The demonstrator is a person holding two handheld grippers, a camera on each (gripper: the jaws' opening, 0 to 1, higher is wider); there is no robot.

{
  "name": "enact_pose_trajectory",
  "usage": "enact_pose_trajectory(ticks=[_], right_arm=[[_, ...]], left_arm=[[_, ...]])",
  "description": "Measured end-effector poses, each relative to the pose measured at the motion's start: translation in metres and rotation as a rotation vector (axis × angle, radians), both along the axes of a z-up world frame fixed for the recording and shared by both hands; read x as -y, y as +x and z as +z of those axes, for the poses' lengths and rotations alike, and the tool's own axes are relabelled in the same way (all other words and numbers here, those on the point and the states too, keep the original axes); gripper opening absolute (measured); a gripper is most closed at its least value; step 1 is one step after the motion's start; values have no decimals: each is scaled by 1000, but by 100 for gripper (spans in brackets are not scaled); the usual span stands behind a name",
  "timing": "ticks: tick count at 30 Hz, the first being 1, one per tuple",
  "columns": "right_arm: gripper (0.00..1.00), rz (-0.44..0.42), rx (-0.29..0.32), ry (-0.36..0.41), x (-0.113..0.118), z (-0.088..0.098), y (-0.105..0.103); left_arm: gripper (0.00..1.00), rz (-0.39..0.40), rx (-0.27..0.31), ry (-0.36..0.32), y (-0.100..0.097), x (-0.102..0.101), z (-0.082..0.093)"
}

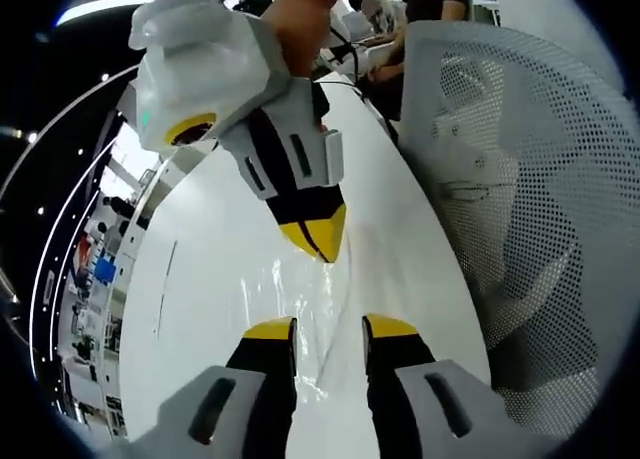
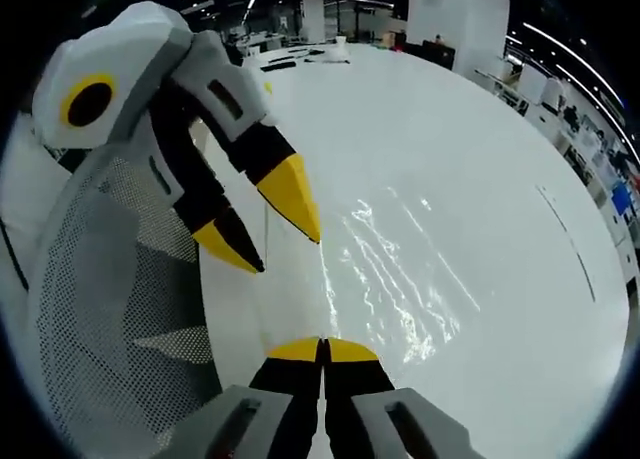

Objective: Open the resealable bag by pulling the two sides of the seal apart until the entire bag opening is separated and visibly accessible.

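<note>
Clear resealable bag flat on the white worktop, its near edge running between the left gripper fingers, spread apart, not visibly pinching the film. Right gripper across from them, tips pressed together at the bag's far edge. In the right gripper view, bag just beyond the right gripper, fingers closed tight; whether film sits between them, cannot tell. Left gripper apart at the bag's left edge. Mesh chair beside the worktop.
</note>
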State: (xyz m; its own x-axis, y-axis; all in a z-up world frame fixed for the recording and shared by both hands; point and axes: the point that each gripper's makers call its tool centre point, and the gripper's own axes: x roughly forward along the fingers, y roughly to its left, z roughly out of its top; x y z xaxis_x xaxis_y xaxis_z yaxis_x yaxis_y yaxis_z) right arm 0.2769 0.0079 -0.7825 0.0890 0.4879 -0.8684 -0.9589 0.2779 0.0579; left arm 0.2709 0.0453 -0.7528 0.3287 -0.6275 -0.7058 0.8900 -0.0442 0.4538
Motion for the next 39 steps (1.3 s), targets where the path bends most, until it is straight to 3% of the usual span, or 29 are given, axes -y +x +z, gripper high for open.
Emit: enact_pose_trajectory(ticks=[9, 22, 39], right_arm=[[0, -11, -4, -1, -4, 1, 0], [0, -52, -4, 15, -5, 5, 6], [0, -16, 20, 48, -12, 12, 5]], left_arm=[[12, -53, 9, -4, -10, 11, 4], [9, -84, 53, -8, -10, 16, 9], [8, -47, 22, 49, -5, 11, -5]])
